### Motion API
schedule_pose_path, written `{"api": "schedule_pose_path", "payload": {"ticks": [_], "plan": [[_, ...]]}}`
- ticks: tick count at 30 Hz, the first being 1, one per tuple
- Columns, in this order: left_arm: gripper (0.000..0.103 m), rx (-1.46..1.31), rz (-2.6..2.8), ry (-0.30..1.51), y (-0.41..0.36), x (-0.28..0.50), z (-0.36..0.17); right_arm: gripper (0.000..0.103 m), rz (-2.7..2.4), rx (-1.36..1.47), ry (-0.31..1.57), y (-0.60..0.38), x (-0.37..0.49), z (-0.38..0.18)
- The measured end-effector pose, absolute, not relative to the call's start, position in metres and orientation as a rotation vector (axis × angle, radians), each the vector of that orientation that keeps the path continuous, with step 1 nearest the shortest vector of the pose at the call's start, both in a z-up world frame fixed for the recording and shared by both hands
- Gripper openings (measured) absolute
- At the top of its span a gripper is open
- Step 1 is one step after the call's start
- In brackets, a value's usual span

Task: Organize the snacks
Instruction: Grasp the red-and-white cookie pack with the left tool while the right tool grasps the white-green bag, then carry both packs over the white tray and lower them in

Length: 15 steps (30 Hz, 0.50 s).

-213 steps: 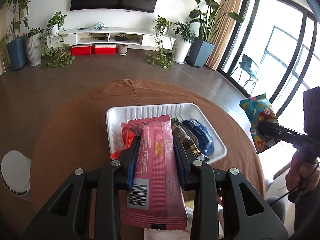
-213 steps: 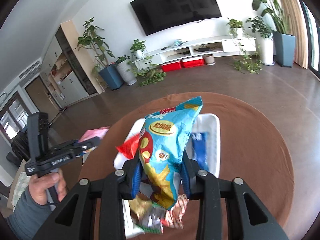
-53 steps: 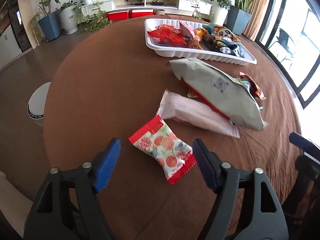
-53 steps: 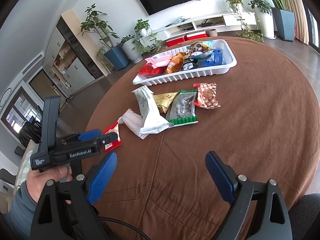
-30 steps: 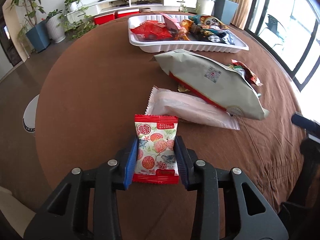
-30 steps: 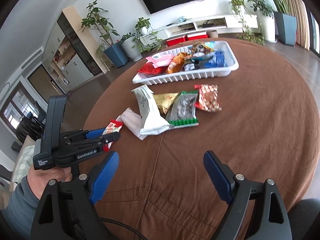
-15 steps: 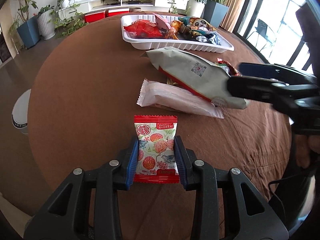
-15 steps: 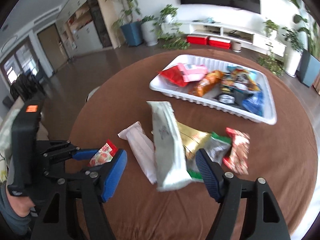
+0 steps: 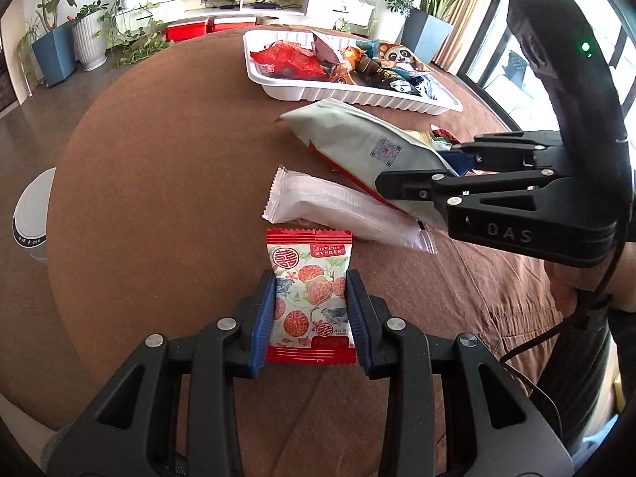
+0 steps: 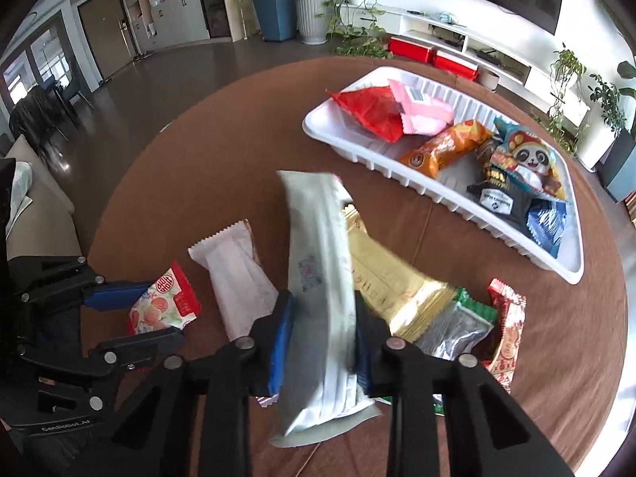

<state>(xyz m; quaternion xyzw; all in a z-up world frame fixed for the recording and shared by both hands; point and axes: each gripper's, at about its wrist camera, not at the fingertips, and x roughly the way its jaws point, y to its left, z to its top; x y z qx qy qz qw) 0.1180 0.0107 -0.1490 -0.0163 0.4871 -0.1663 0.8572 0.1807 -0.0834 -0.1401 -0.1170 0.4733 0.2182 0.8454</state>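
**Both tongs gripping snacks, tray lying ahead**

In the left wrist view, the left tongs (image 9: 310, 320) are clenching a small red fruit-print packet (image 9: 309, 292) at lower centre, pinching its two long sides; its long axis is running straight up the frame, away from the tongs. Up and to the right, a white wrapper (image 9: 342, 208) is lying slanted on the brown counter (image 9: 159, 167). Farther right, the right tongs (image 10: 322, 340) are squeezing a long grey-white bag (image 10: 318, 262) near its lower end, its length pointing up the right wrist frame and leaning slightly left. Beside it, gold (image 10: 387, 274), silver-green (image 10: 457, 328) and red-gold (image 10: 507, 318) packets are lying loose.

The white tray (image 10: 437, 192), already holding several snacks, is sitting at the upper right of both frames, its long side stretching diagonally. Judging by this, both held items need carrying forward and rightward; the right tongs are sitting nearer the tray.
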Motion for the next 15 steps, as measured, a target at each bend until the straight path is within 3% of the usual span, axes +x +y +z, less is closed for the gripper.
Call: {"api": "schedule_pose_path", "payload": {"ticks": [1,4,15], "plan": [[0.032,-0.035,-0.350,1.023,0.011,0.118,-0.149,0.019,0.464,-0.249,1.004,-0.083,0.181,-0.142],[0.032,-0.036,-0.350,1.022,0.010,0.118,-0.149,0.017,0.466,-0.256,1.009,-0.082,0.179,-0.145],[0.032,-0.043,-0.352,1.010,0.012,0.116,-0.147,0.015,0.489,-0.105,0.964,-0.102,0.165,-0.128]]}}
